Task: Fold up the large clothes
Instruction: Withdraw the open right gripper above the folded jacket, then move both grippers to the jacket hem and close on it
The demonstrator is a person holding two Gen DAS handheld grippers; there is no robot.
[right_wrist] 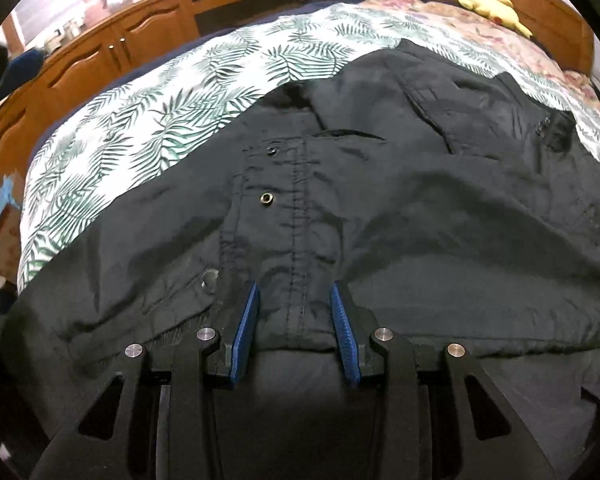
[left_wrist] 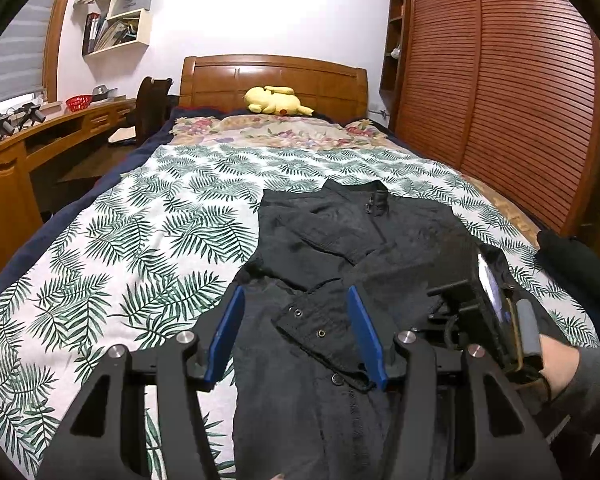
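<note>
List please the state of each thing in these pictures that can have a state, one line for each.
black jacket: lying on the bed, partly folded, snaps undone.
left gripper: open above the jacket, holding nothing.
right gripper: open, fabric between its fingers, not clamped.
wardrobe door: closed.
yellow plush toy: lying by the headboard.
leaf-print cover: spread flat.

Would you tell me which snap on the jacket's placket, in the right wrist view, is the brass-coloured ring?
It is the middle snap on the black jacket: an open brass ring. The snap above it is dark, and the one below is a dull, solid cap.
</note>
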